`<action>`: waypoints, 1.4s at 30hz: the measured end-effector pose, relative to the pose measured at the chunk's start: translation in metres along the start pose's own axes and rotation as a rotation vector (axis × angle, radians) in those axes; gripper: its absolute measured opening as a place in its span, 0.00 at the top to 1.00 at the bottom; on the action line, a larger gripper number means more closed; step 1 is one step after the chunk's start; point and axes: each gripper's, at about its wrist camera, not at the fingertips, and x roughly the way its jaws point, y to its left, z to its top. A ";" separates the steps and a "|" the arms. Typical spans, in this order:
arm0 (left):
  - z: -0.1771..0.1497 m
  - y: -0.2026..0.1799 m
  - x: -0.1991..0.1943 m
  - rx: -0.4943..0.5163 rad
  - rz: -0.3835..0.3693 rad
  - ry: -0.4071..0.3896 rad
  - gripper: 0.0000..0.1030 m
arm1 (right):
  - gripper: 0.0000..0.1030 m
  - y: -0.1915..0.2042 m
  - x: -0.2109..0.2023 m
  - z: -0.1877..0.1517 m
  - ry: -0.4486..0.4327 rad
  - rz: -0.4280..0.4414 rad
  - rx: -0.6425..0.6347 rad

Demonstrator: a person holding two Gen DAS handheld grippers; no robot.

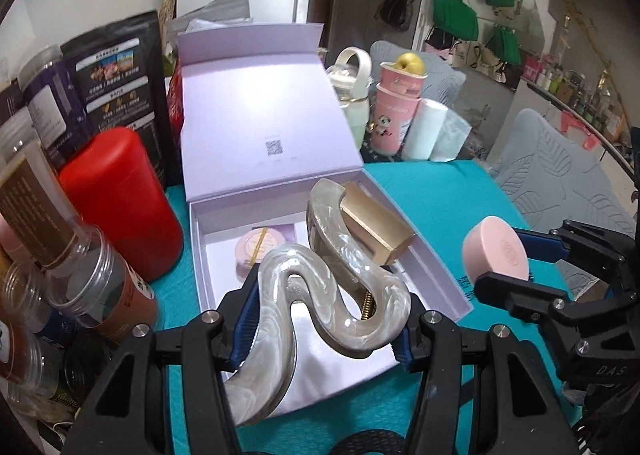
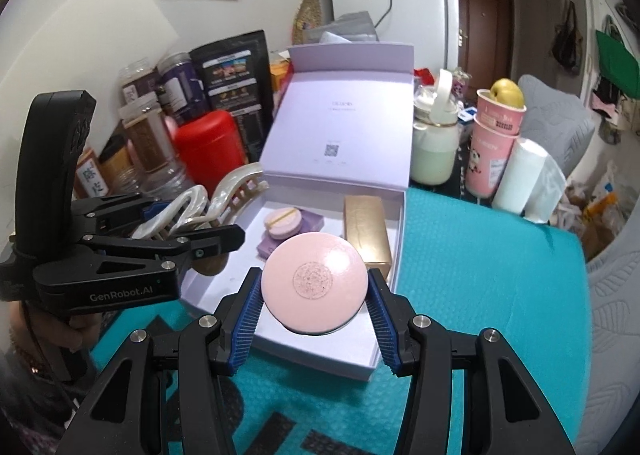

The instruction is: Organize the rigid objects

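Observation:
My left gripper (image 1: 326, 319) is shut on a wavy pearl-white hair claw (image 1: 320, 283), held over the near left part of an open lilac gift box (image 1: 436, 259); the claw also shows in the right wrist view (image 2: 200, 211). My right gripper (image 2: 314, 295) is shut on a round pink compact (image 2: 314, 281), held above the box's near edge (image 2: 320, 355); the compact also shows in the left wrist view (image 1: 496, 251). Inside the box lie a gold rectangular box (image 2: 366, 231), a pink powder puff (image 2: 282, 221) and a purple block (image 2: 310, 221).
The box sits on a teal mat (image 2: 480, 275). A red canister (image 1: 120, 203), clear jars (image 1: 96, 287) and black pouches (image 1: 116, 79) crowd the left. A pale green bottle (image 2: 434, 147), pink cups with an apple (image 2: 496, 135) and a white roll (image 2: 520, 179) stand behind right.

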 end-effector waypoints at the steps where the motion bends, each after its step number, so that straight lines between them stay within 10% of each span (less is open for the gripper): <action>1: -0.001 0.001 0.003 0.002 0.009 0.008 0.48 | 0.51 -0.002 0.004 0.000 0.009 0.004 0.007; 42: -0.015 0.026 0.096 -0.003 0.071 0.222 0.48 | 0.51 -0.009 0.109 -0.013 0.217 0.032 0.045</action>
